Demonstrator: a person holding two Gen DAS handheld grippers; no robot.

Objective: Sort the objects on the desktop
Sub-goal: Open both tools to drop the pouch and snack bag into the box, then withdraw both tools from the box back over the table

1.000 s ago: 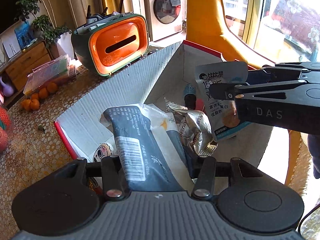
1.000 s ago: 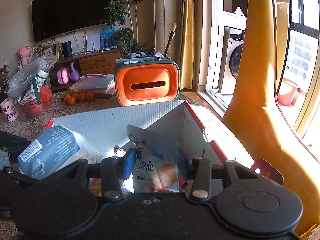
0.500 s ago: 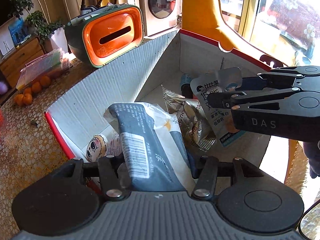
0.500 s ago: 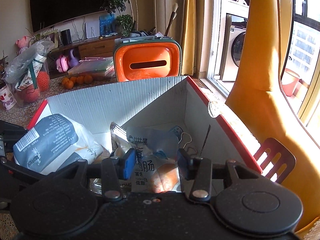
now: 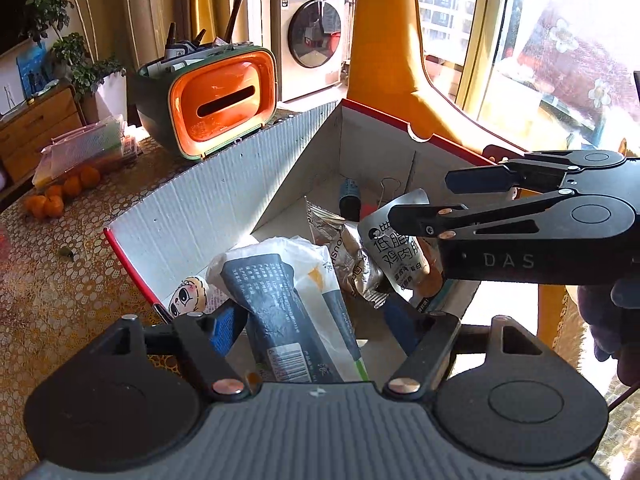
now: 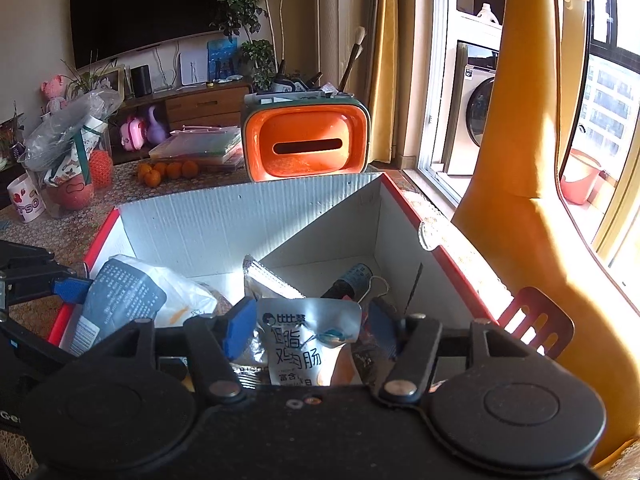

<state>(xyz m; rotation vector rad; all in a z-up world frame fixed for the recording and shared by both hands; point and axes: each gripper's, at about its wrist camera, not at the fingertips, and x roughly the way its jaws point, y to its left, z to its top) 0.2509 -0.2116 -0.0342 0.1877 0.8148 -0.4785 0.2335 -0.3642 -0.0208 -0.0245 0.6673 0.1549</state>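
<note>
A white cardboard box with a red rim [image 5: 200, 208] [image 6: 240, 216] sits on the patterned table. My left gripper [image 5: 314, 328] hangs over its near-left corner. Its jaws are opening around a blue-and-white packet [image 5: 288, 304] [image 6: 120, 300] that lies in the box, and the pads stand clear of it. My right gripper [image 6: 310, 326] [image 5: 420, 200] is over the box's right side, jaws also opening. A silver sausage pouch [image 6: 308, 344] [image 5: 396, 256] stands between its pads, which do not press on it. The left gripper [image 6: 60, 276] shows at the right wrist view's left edge.
The box also holds a crinkled silver snack pack [image 5: 344, 256], a dark tube [image 5: 350, 196] and a cartoon-face packet [image 5: 188, 296]. Behind it stands an orange-and-green organiser [image 6: 306, 144], with oranges [image 6: 168, 170] to its left. A red chair back [image 6: 536, 320] is at the right.
Both grippers' jaws have spread apart. The blue-and-white packet and the silver pouch, gripped before, have sunk lower into the box. The left wrist view has shifted slightly.
</note>
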